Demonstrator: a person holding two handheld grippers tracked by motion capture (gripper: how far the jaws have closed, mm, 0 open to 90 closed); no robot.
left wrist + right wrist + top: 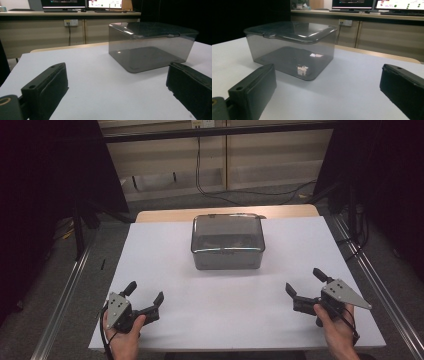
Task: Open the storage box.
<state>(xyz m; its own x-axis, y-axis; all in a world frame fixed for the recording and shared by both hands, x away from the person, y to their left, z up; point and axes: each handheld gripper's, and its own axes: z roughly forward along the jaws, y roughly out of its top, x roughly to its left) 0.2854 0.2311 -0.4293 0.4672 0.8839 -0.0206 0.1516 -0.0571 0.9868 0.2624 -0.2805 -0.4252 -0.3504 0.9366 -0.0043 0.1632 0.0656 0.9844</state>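
Observation:
A smoky see-through plastic box (227, 241) with its lid on stands at the middle back of the white table (235, 315). It looks empty through its walls in the left gripper view (150, 46) and the right gripper view (292, 48). My left gripper (145, 292) rests near the front left corner, held by a hand, open with nothing between its jaws. My right gripper (304, 281) sits near the front right, also open and holding nothing. Both point toward the box from well in front of it.
A wooden strip (165, 215) edges the table's far side. Metal rails (65, 295) run along both sides. Cables (240, 192) trail across the floor beyond. A cabinet with a wall socket (71, 22) and monitors (63, 3) stands behind.

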